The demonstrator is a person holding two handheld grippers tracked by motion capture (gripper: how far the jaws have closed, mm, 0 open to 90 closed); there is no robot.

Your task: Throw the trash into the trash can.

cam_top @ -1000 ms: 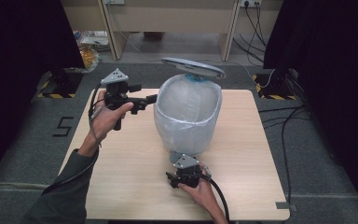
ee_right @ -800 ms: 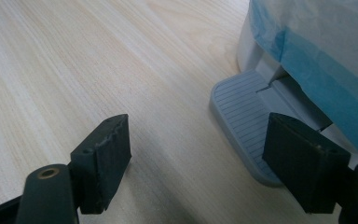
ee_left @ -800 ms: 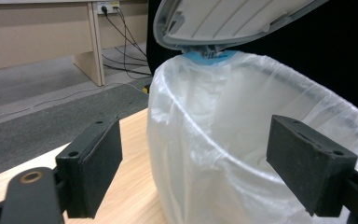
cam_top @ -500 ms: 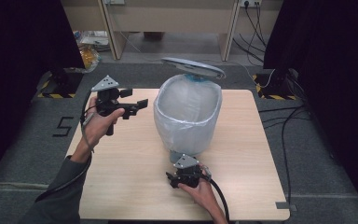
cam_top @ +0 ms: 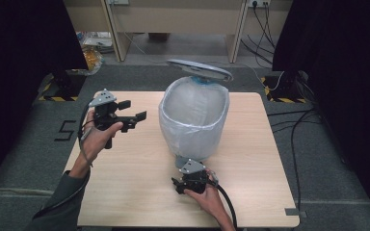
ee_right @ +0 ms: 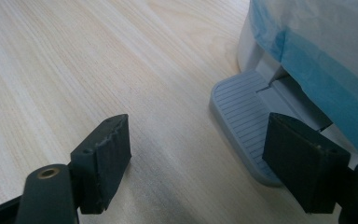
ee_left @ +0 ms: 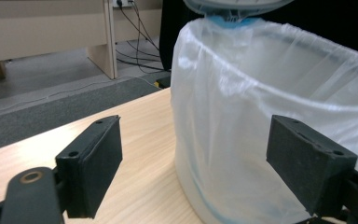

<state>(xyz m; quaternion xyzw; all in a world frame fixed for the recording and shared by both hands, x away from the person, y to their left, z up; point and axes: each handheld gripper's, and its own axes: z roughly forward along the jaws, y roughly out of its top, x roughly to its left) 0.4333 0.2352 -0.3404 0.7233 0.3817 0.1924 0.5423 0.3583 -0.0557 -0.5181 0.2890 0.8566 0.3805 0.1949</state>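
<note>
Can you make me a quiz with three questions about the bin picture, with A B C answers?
1. Where is the pedal bin?
A on the floor
B on the table
C on a chair

2. What colour is the bin's foot pedal?
A grey
B red
C yellow

3. How is the bin's lid?
A shut
B lying on the table
C raised open

Answers:
1 B: the bin stands on the wooden table.
2 A: the right gripper view shows a ribbed grey pedal.
3 C: the lid is up behind the bag.
</note>
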